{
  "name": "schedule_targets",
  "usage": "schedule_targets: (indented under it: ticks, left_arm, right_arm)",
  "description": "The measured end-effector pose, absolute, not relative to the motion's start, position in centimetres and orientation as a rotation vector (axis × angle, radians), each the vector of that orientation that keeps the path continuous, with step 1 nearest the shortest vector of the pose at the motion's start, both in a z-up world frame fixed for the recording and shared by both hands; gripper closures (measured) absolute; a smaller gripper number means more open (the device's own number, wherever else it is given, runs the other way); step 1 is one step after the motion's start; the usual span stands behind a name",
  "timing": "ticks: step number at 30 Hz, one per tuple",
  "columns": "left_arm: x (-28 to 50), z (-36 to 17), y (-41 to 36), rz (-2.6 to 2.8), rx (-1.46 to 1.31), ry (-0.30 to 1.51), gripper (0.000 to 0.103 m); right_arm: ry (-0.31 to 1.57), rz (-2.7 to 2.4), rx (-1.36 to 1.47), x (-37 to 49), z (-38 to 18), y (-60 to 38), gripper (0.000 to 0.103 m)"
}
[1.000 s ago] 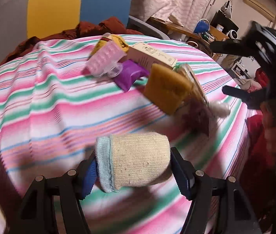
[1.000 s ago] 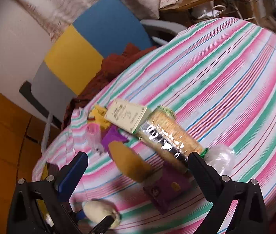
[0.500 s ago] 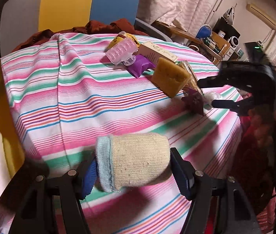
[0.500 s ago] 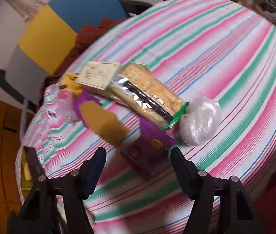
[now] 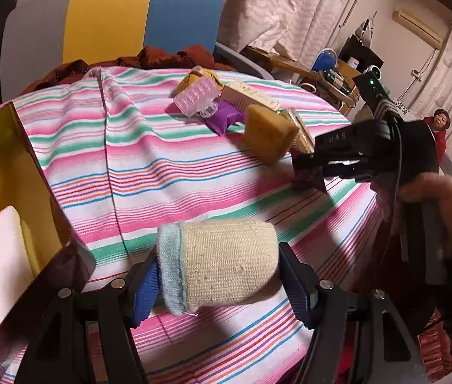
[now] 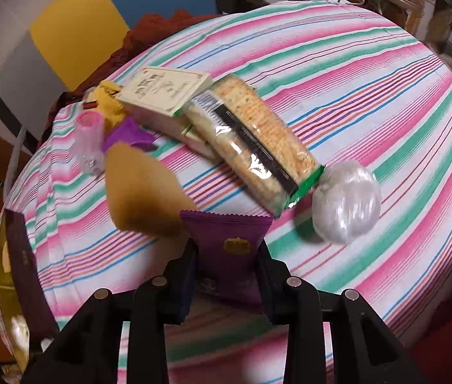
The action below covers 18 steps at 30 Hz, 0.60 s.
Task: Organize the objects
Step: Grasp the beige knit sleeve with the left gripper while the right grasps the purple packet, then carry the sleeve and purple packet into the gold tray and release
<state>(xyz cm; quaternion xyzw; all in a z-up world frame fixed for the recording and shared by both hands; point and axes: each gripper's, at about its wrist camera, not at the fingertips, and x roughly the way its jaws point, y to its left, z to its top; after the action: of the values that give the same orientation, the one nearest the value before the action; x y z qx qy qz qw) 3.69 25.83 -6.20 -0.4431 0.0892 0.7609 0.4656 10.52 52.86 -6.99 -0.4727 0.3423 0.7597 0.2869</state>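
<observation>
Cream sock (image 5: 226, 265) with pale-blue cuff; purple packet (image 6: 229, 249); pink, green, white striped cloth (image 6: 370, 96); mustard-yellow sponge (image 5: 267, 134).

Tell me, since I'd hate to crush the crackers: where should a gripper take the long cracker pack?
Probably across the middle of the cracker pack, fingers closing lightly on its long sides from above; the white box crowds its far end, the white bag its near end.

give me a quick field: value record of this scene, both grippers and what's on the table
left gripper: shut on rolled sock, held above the striped tablecloth
right gripper: shut on purple packet
open box: at the table's left edge, yellow inside
cracker pack: lying beside the cream carton
yellow sponge: near the purple packet
white bag: at the cracker pack's end
</observation>
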Motion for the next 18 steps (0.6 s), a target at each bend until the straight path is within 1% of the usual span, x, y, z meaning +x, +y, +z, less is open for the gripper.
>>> schedule_targets:
  ticks: [10, 18]
  left_arm:
    - [3.0, -3.4, 23.2, 1.932, -1.032, 0.141, 0.034]
    - [0.8, -0.4, 18.2, 2.090, -0.988, 0.035, 0.034]
  right_arm:
    - [0.867, 2.269, -1.201, 10.9, -3.0, 48.3, 0.069]
    - [0.795, 2.556, -1.252, 5.7, -0.1, 41.0, 0.068]
